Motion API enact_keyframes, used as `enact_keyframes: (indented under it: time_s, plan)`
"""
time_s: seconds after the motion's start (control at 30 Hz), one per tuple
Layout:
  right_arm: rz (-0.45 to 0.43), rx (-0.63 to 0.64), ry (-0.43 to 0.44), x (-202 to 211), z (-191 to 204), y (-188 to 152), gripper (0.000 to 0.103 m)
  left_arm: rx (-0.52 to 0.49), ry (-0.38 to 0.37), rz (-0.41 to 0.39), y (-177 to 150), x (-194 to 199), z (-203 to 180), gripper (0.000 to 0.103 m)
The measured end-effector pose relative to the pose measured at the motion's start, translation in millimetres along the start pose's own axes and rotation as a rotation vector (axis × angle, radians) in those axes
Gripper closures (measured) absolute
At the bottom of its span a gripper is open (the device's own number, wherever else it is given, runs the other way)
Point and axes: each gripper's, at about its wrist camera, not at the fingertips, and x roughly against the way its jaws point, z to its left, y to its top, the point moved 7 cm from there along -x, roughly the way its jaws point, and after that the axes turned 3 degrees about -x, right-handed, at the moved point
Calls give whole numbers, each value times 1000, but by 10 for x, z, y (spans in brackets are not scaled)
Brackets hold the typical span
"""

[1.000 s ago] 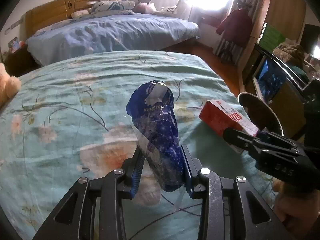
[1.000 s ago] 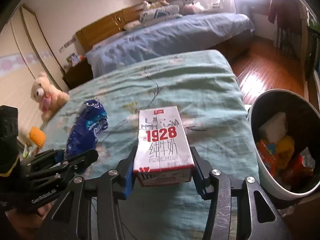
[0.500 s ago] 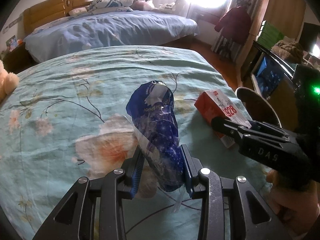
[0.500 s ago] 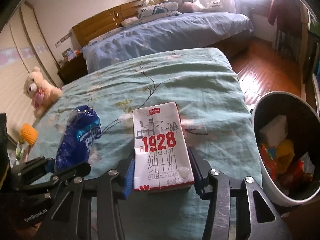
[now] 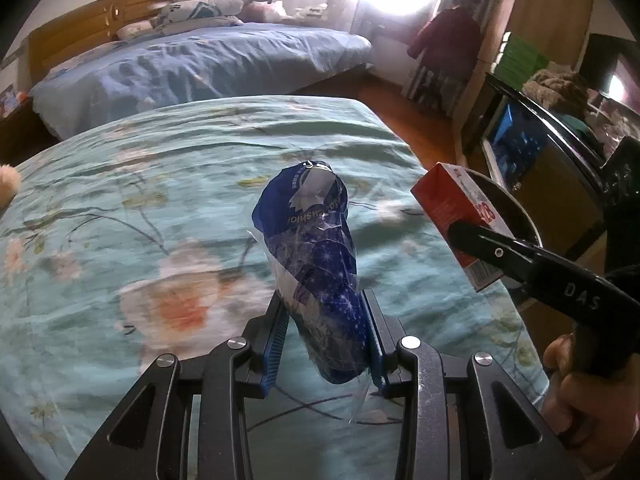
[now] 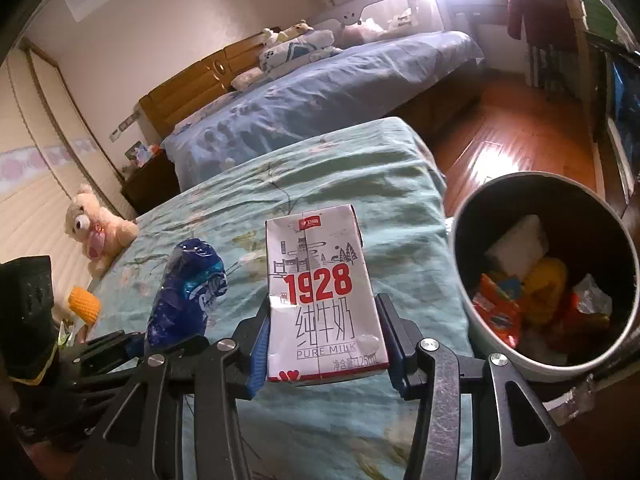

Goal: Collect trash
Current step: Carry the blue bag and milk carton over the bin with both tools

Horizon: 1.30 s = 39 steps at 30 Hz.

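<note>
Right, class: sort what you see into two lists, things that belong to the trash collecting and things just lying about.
Job: milk carton in the right gripper; blue wrapper in the left gripper; bin.

Lying about: teddy bear; orange toy; pillows; coat.

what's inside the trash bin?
The trash bin holds a white block, something yellow and orange wrappers. Its near wall hides the bottom.
</note>
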Motion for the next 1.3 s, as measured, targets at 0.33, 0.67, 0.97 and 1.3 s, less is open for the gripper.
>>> enact_keyframes:
  time_s: [0.33, 0.67, 0.97, 1.3]
  plan:
    - [-13, -32, -6, 151, -152, -31, 55, -45, -19, 8, 63, -61, -231, 69]
    - [-40, -57, -19, 282, -301, 3, 55, -76, -30, 7, 126, -96, -387, 69]
    - [-55, -86, -33, 369, -473, 18, 55, -107, -52, 12, 158, -138, -547, 68]
    - [-69, -121, -59, 475, -696, 26, 55, -143, -74, 22, 228, -220, -757, 69]
